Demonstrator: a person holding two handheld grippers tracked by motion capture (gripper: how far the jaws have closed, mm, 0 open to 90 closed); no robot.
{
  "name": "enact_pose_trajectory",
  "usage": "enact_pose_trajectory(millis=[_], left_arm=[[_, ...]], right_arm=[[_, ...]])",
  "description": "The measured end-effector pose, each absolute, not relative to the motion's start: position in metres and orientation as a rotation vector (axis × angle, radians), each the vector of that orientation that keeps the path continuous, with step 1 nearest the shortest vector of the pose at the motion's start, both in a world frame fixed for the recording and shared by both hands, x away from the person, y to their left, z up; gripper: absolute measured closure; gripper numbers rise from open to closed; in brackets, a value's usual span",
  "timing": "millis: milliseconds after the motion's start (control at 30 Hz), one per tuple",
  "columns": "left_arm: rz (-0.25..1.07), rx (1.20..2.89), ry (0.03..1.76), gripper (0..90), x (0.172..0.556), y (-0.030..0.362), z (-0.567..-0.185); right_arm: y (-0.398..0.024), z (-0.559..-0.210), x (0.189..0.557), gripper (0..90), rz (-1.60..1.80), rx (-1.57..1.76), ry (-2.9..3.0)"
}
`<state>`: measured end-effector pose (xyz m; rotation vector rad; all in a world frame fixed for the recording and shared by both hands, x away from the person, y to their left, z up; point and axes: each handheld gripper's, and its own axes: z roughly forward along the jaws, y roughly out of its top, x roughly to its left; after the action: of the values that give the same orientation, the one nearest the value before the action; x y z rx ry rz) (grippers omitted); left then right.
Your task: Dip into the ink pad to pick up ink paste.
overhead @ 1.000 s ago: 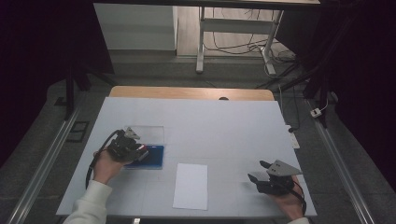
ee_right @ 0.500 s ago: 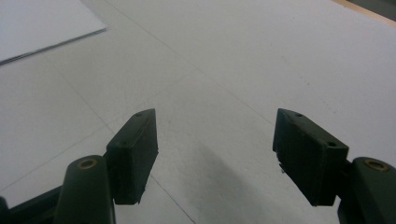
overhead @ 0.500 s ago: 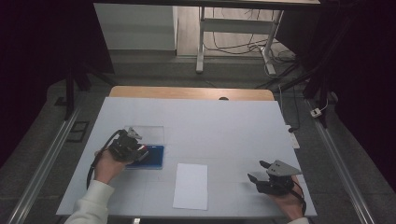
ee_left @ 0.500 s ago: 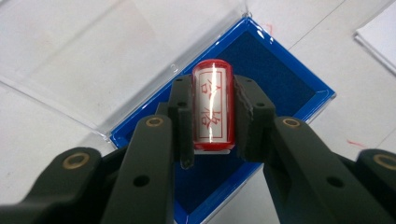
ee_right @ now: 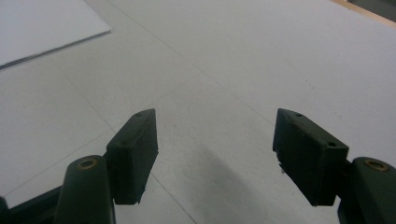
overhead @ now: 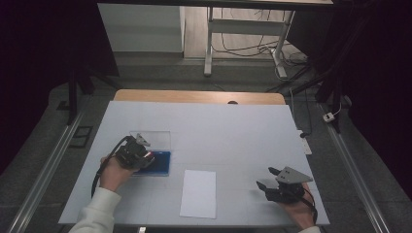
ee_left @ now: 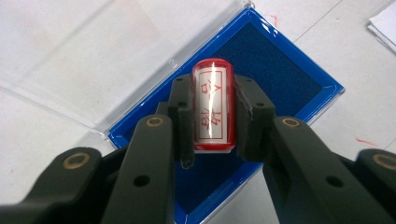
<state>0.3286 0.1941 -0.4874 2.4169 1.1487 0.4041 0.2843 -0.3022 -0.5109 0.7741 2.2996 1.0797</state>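
Observation:
My left gripper (ee_left: 212, 114) is shut on a red cylindrical stamp (ee_left: 213, 109) with a white label of red characters. It holds the stamp just over the dark blue ink pad (ee_left: 275, 70), which lies in a blue tray with its clear lid (ee_left: 93, 51) folded open beside it. From above, the left gripper (overhead: 145, 156) and the ink pad (overhead: 158, 162) sit at the table's left. My right gripper (overhead: 266, 183) rests open at the front right with nothing between its fingers (ee_right: 133, 154). A white sheet of paper (overhead: 199, 192) lies between the two.
The table (overhead: 233, 131) is covered in pale blue-white, with a wooden edge at the back. A corner of the paper (ee_right: 42, 23) reaches into the right gripper view at the upper left. Dark floor and metal rails flank the table.

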Motion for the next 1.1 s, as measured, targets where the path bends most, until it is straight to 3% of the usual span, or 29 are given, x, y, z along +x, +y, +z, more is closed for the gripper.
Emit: enact_pose_trajectory(millis=[867, 933, 1100], left_arm=[[0.408, 2.397, 1.129, 71.3, 0.327, 0.198, -0.488], [0.474, 2.417, 1.104, 71.1, 0.324, 0.196, -0.479], [0.465, 2.295, 1.095, 70.9, 0.321, 0.204, -0.466]], right_arm=[[-0.303, -0.51, 0.284, 30.5, 1.083, 0.772, 2.298], [-0.303, -0.51, 0.284, 30.5, 1.085, 0.773, 2.297], [-0.306, -0.51, 0.283, 30.5, 1.084, 0.79, 2.293]])
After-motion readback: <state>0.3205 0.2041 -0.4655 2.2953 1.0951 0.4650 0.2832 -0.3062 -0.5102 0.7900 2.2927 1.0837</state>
